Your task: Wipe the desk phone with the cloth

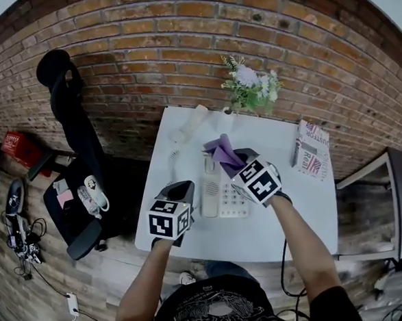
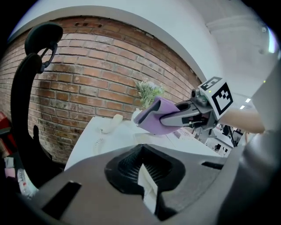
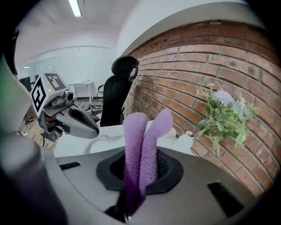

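A white table [image 1: 308, 217] is standing against a brick wall [image 1: 178, 27]. At the table's 12 o'clock edge, a white vase [image 1: 227, 120] is holding pale flowers and greenery [image 1: 252, 87] just beside the wall. A book with a red-and-white cover [image 1: 311, 150] is lying near the table's 2 o'clock corner. At the table's 9 o'clock, a black office chair [image 1: 71, 124] is standing on the wooden floor [image 1: 32, 298], with small items resting on its seat. Farther out at 9 o'clock, a red crate [image 1: 18, 147] is sitting by the wall. A white power strip [image 1: 72, 304] is lying at 7 o'clock.
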`<action>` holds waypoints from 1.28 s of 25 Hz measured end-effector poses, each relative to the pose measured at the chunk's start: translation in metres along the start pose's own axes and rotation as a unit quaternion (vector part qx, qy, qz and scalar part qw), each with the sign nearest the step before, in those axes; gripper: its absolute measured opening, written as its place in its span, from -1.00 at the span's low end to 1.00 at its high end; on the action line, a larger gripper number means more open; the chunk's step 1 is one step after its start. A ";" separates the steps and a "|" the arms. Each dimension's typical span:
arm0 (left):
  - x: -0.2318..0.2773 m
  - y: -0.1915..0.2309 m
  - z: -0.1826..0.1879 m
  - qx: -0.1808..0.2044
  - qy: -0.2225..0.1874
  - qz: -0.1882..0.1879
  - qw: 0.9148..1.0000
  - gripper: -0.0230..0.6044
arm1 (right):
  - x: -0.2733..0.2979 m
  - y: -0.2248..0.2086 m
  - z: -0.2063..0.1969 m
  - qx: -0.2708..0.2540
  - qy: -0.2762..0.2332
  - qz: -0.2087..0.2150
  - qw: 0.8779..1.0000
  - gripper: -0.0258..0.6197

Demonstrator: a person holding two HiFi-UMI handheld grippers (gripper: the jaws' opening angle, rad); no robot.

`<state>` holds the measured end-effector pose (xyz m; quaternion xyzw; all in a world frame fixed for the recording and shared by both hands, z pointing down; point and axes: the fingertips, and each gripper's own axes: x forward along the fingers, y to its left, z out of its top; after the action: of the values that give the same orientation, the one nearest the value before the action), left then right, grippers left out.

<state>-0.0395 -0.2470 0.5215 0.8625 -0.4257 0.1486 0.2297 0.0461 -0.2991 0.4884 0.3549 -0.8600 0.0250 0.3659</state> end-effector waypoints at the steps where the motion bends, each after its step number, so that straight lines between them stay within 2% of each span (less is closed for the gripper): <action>1: 0.004 0.003 0.002 -0.003 0.000 0.003 1.000 -0.91 | 0.007 -0.004 0.002 -0.001 0.000 0.005 1.000 -0.77; 8: 0.020 0.025 0.017 -0.015 -0.001 0.021 1.000 -0.91 | 0.058 -0.024 0.018 -0.021 0.007 0.047 0.999 -0.77; 15: 0.026 0.044 0.019 -0.024 0.005 0.038 0.999 -0.91 | 0.105 -0.011 0.011 -0.035 0.049 0.133 0.989 -0.77; 20: 0.024 0.055 0.018 -0.028 0.008 0.048 0.998 -0.91 | 0.123 0.000 0.004 -0.029 0.066 0.175 0.982 -0.77; 25: 0.024 0.059 0.016 -0.030 0.011 0.052 0.998 -0.91 | 0.127 0.000 -0.003 -0.002 0.071 0.196 0.978 -0.77; 32: 0.027 0.059 0.013 -0.031 0.014 0.049 0.998 -0.91 | 0.118 -0.010 -0.010 0.031 0.068 0.198 0.977 -0.77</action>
<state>-0.0699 -0.3034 0.5384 0.8307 -0.4691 0.1582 0.2545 0.0021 -0.3734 0.5696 0.1862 -0.8853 0.1472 0.3999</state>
